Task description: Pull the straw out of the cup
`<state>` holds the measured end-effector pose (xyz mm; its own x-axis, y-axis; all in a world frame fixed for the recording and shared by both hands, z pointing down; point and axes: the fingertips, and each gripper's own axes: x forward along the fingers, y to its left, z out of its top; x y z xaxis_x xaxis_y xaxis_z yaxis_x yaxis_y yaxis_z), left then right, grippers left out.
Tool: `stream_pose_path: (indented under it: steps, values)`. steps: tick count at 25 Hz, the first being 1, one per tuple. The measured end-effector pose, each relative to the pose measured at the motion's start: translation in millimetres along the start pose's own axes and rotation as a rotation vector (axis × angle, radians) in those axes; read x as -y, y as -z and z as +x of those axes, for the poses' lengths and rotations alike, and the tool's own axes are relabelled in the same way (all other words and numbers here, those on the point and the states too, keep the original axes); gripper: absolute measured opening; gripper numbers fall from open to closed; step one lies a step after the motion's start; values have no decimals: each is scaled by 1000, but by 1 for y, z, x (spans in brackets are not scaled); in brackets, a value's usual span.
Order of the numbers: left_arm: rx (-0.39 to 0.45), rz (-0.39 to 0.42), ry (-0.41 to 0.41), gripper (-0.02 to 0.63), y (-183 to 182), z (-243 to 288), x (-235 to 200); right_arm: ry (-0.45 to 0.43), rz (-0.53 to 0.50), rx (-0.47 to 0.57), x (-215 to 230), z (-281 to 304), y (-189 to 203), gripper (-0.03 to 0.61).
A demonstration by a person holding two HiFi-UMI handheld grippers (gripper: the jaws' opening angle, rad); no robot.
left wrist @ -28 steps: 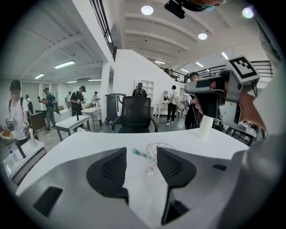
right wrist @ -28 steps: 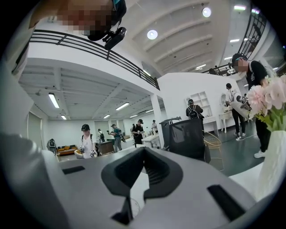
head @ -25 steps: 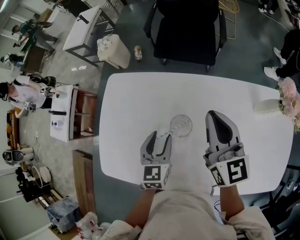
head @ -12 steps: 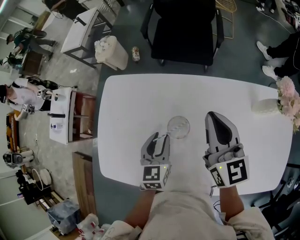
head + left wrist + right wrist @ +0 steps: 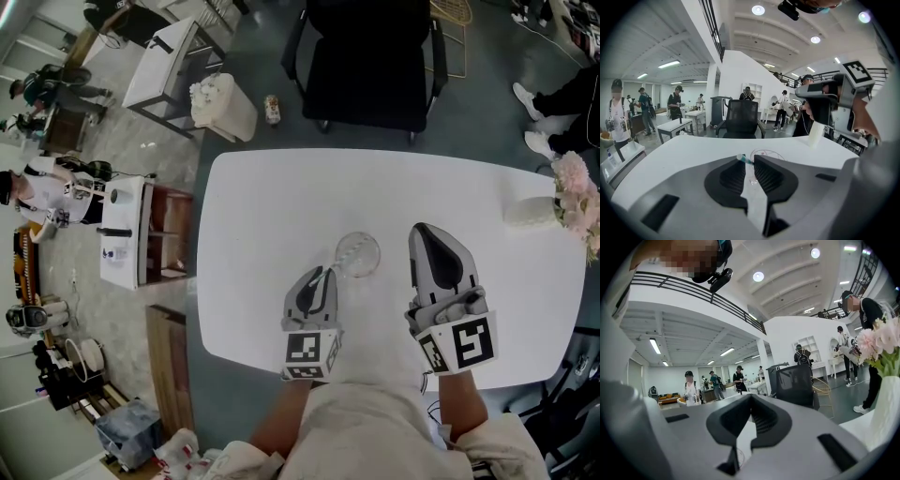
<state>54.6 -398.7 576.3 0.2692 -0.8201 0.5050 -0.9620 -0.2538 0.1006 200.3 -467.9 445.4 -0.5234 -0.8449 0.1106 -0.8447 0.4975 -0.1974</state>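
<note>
Straw [image 5: 328, 273] sits in the clear cup [image 5: 357, 254], leaning over the rim toward 7 o'clock, with its teal tip between your left gripper's [image 5: 317, 278] jaws. What changed in the last second: those jaws stood wide and are now closing on the straw. The left gripper view shows the pads meeting it near the tip. The gripper itself hasn't shifted. The grasp looks about made, but the pull isn't started and the straw isn't out. The grip is close to the end, so it could slip. Draw along the straw's lean or the cup may tip. Your right gripper [image 5: 429, 232], at 4 o'clock of the cup, is clenched on nothing and isn't steadying it. A flower vase [image 5: 530, 212] stands at 2 o'clock on the white table [image 5: 262, 206].
</note>
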Motion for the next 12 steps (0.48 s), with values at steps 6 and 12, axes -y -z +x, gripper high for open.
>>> stream_pose_path:
  steps: [6, 12]
  values:
    - [29, 18, 10, 35, -9, -6, 4, 3, -10, 11, -5, -5, -6, 0]
    - [71, 29, 24, 28, -19, -19, 6, 13, -41, 32, -19, -15, -18, 0]
